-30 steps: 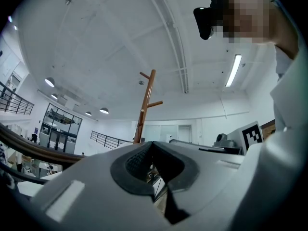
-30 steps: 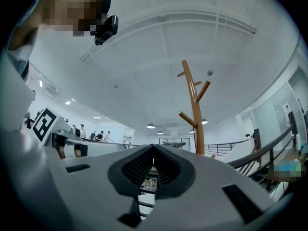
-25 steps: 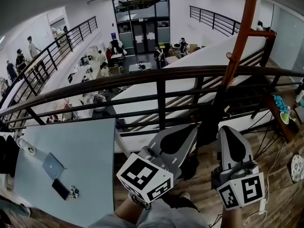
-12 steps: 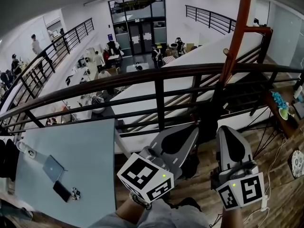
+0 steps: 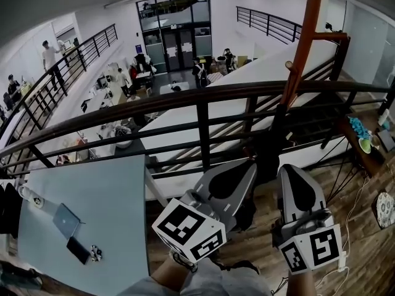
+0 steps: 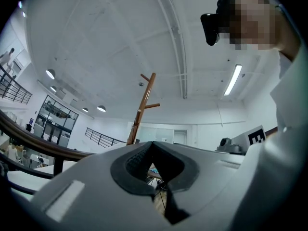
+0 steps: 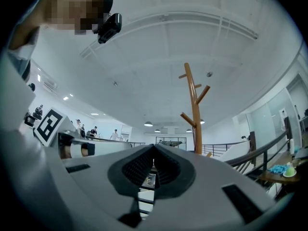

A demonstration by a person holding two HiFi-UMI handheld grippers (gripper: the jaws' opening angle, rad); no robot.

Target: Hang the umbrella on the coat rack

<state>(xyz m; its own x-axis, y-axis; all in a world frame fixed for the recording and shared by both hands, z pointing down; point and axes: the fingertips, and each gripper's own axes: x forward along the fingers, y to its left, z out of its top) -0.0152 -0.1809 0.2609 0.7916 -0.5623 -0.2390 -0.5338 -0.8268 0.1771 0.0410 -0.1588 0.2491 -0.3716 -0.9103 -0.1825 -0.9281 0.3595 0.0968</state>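
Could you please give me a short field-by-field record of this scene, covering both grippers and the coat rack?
left gripper: jaws together, nothing between them
right gripper: jaws together, nothing between them
coat rack: upright by the railing, ahead of the right gripper
pegs: bare where visible
umbrella: cannot be clearly made out in any view
table: low left in the head view

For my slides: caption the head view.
Both shut and empty: left hand-held gripper, right hand-held gripper, facing railing and coat rack.
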